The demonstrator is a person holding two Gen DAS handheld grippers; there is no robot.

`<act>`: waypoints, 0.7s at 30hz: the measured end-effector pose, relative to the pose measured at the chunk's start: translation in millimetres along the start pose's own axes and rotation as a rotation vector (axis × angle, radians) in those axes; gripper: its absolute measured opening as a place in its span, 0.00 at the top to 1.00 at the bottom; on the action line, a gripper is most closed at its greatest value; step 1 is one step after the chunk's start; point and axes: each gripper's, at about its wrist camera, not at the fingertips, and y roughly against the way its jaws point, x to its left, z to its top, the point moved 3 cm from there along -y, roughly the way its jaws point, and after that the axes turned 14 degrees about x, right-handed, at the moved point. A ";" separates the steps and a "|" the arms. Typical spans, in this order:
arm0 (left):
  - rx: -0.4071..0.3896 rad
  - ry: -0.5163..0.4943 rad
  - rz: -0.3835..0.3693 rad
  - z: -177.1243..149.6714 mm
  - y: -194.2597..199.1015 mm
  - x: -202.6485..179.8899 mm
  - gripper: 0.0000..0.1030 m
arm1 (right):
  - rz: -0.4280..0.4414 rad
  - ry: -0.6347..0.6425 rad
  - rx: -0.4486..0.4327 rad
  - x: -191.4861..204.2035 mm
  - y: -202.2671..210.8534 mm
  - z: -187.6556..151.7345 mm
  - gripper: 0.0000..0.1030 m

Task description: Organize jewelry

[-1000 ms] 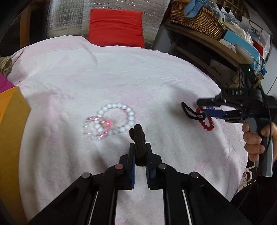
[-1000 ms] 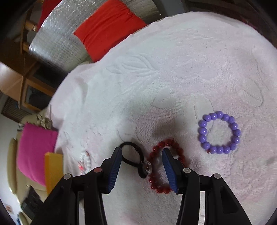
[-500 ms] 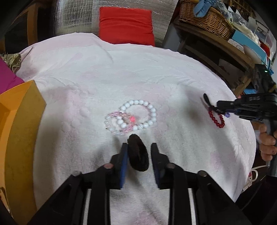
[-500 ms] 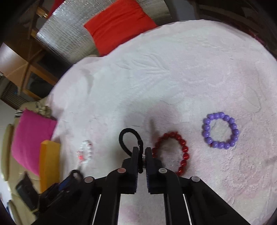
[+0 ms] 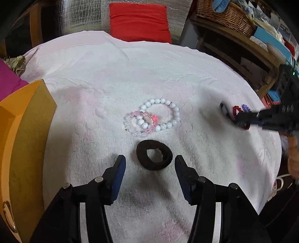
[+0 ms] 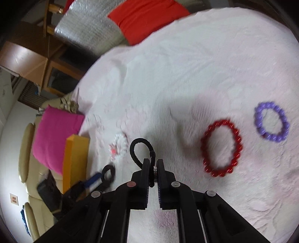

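My left gripper (image 5: 150,161) is open, and a thick dark brown hair tie (image 5: 154,157) lies flat on the white towel (image 5: 115,74) between its fingertips. Just beyond lie a white bead bracelet (image 5: 164,114) and a pink-and-clear bead bracelet (image 5: 139,124), overlapping. My right gripper (image 6: 153,164) is shut on a thin black hair tie (image 6: 140,149) and holds it above the towel; it also shows at the right of the left wrist view (image 5: 261,119). A red bead bracelet (image 6: 221,147) and a purple bead bracelet (image 6: 271,121) lie to its right.
An orange box (image 5: 22,134) stands open at the towel's left edge, with a magenta cushion (image 6: 54,138) beside it. A red cushion (image 5: 139,22) leans at the back. A wooden shelf with a wicker basket (image 5: 226,15) stands at the right.
My left gripper has opened and let the dark brown hair tie drop flat onto the towel. My right gripper closed on the thin black hair tie and lifted it leftward.
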 end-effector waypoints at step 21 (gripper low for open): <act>-0.032 0.015 0.084 12.1 -18.4 -8.2 0.84 | -0.077 -0.005 0.031 -7.2 -21.9 0.1 0.71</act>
